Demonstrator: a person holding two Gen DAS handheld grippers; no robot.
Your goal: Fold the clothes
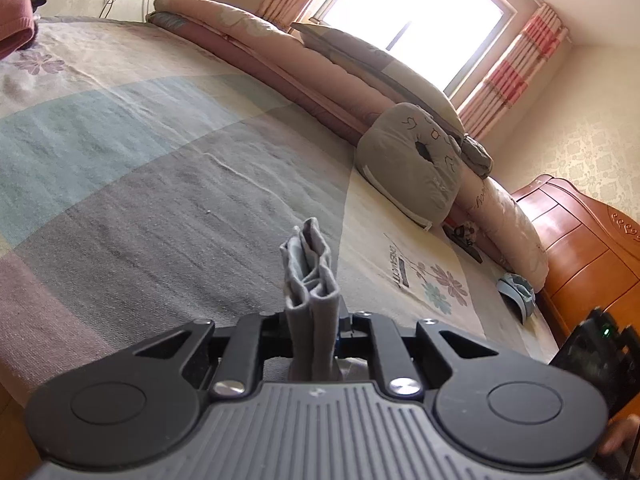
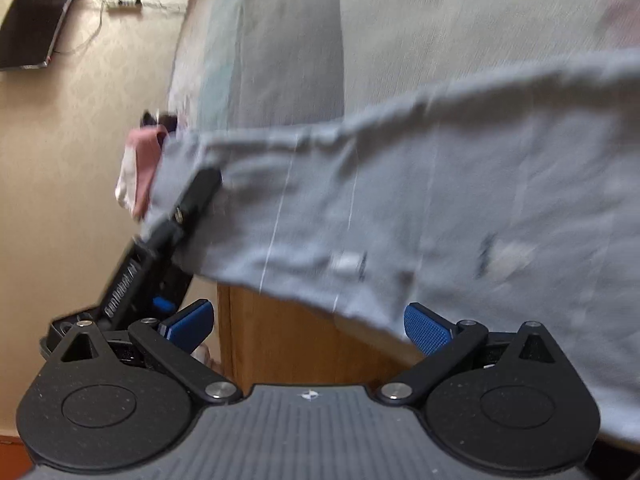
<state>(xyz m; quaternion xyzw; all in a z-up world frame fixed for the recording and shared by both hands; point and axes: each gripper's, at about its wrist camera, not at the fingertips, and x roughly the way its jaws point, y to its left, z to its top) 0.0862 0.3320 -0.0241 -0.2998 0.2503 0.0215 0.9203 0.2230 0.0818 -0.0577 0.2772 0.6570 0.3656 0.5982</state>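
The left gripper (image 1: 312, 312) is clamped on a bunched edge of the grey garment (image 2: 420, 184), which hangs over the bed (image 1: 140, 152) edge at twelve o'clock of the open, empty right gripper (image 2: 308, 324); mid-fold, I judge, needing a second grip.

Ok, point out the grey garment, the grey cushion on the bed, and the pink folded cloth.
grey garment (image 2: 440, 184): right wrist view, middle of the hanging fabric.
grey cushion (image 1: 408, 160): left wrist view, its embroidered front face.
pink folded cloth (image 2: 140, 168): right wrist view, its pink side, beside the garment's end.
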